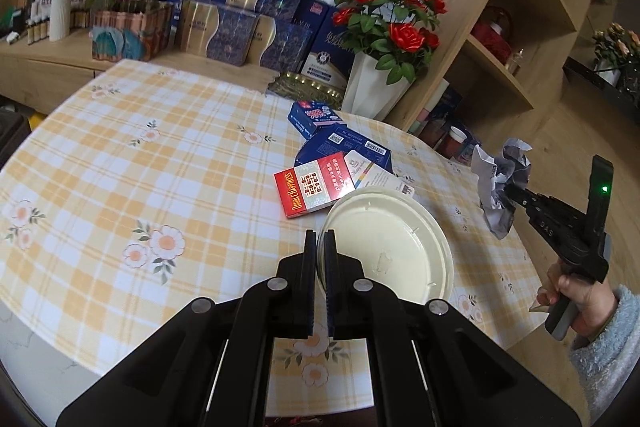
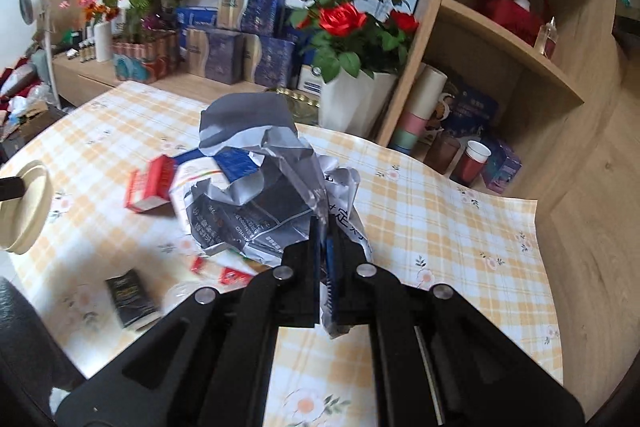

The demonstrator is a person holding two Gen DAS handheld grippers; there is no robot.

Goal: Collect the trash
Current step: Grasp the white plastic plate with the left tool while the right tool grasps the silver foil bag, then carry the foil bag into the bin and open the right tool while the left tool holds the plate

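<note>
My left gripper is shut on the near rim of a round cream lid, which it holds above the checked tablecloth. My right gripper is shut on a big crumpled grey and white paper wad, lifted off the table. The left wrist view shows that gripper and its wad at the right, with a hand in a pale blue sleeve behind. A red cigarette box, two blue boxes and a white card lie on the cloth.
A small black box and red wrappers lie near the table's front. A white vase of red roses stands at the table's far corner, beside a wooden shelf unit with cups. Stacked gift boxes line the back counter.
</note>
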